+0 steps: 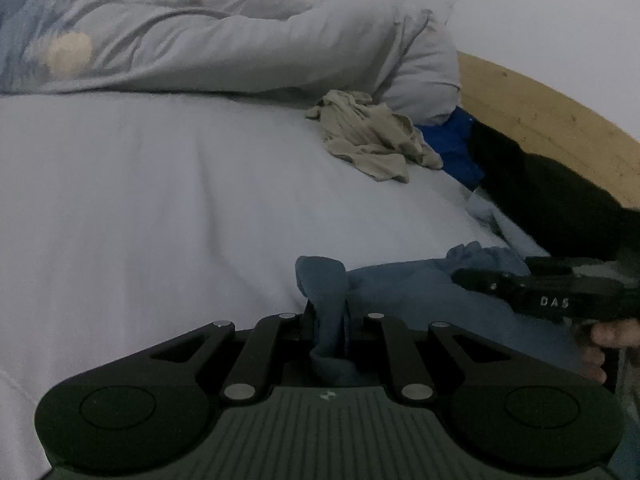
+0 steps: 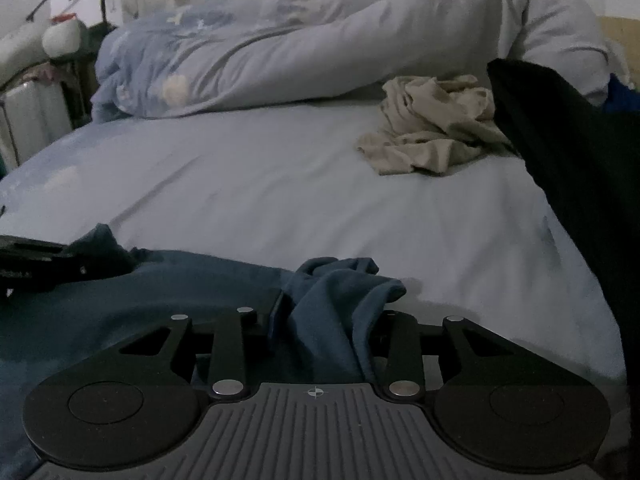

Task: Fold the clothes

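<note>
Blue garment [image 2: 168, 300]: dark blue cloth spread flat at the near edge of the bed [image 2: 280, 200], on the pale sheet; in the left wrist view [image 1: 400, 284] it runs from one pair of tongs across to the other.
Left tongs [image 1: 326, 320]: drawn together on a bunched fold of the blue garment, which stands up in a small hump between the fingers and hangs down behind them.
Right tongs [image 2: 324, 320]: jaws partly apart, clamped on a thick gathered bundle of the same garment; the cloth fills the gap and spills forward onto the sheet.
Right tongs seen from the left: the black body marked DAS lies low at the right side, with the person's hand [image 1: 604, 344] wrapped round the grip below it.
Left tongs seen from the right: only a black tip shows at the left edge, lying on the blue cloth.
Beige garment [image 2: 436, 128]: crumpled heap toward the far right of the bed, well apart from the blue one, just in front of the duvet.
Duvet [image 2: 260, 52]: pale, bundled along the far edge of the bed.
Black cloth [image 2: 568, 160]: dark mass along the right edge of the bed, touching the beige heap's right side.
Wooden board [image 1: 540, 120]: light wood beyond the bed's right edge.
</note>
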The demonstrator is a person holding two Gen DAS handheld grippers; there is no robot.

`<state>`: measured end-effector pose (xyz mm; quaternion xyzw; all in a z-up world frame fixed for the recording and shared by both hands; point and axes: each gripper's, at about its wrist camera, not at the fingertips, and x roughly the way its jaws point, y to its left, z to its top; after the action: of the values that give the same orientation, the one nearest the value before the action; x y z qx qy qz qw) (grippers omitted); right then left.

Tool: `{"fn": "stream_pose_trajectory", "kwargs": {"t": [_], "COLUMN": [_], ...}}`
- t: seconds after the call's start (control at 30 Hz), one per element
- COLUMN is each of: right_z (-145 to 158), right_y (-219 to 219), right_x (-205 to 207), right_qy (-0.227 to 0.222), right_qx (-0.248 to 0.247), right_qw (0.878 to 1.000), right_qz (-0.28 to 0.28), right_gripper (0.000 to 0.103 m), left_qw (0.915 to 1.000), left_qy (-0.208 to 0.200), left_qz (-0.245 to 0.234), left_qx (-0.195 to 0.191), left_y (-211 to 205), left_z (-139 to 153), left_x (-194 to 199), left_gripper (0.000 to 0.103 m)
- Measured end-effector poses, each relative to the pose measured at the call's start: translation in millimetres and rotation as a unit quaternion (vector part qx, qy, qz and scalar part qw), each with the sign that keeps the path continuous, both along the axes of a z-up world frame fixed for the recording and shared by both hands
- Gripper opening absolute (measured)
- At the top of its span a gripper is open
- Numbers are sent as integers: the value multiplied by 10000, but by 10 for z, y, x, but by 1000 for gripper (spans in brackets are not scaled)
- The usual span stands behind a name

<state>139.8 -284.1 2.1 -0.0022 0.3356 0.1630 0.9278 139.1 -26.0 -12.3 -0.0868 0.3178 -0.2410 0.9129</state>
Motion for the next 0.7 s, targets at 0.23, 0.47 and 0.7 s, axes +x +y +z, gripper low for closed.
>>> {"fn": "stream_pose_trajectory", "kwargs": {"t": [0.23, 0.47, 0.7], "right_z": [-33, -26, -36], "right_y": [-53, -15, -8], "right_x": [19, 21, 10], "right_qy": [58, 68, 23], "right_qx": [235, 146, 146], "right_qw": [9997, 9998, 9998], "right_qz": [-20, -71, -96], "right_gripper": [41, 42, 42], "left_qw": [10000, 10000, 10000], "left_qy": [-4, 26, 45], "left_qz": [-2, -2, -1], "left_qx": [-8, 9, -47], "left_y": [8, 11, 26], "left_z": [0, -3, -11], "left_x": [-5, -3, 4], "left_gripper": [13, 14, 14]}}
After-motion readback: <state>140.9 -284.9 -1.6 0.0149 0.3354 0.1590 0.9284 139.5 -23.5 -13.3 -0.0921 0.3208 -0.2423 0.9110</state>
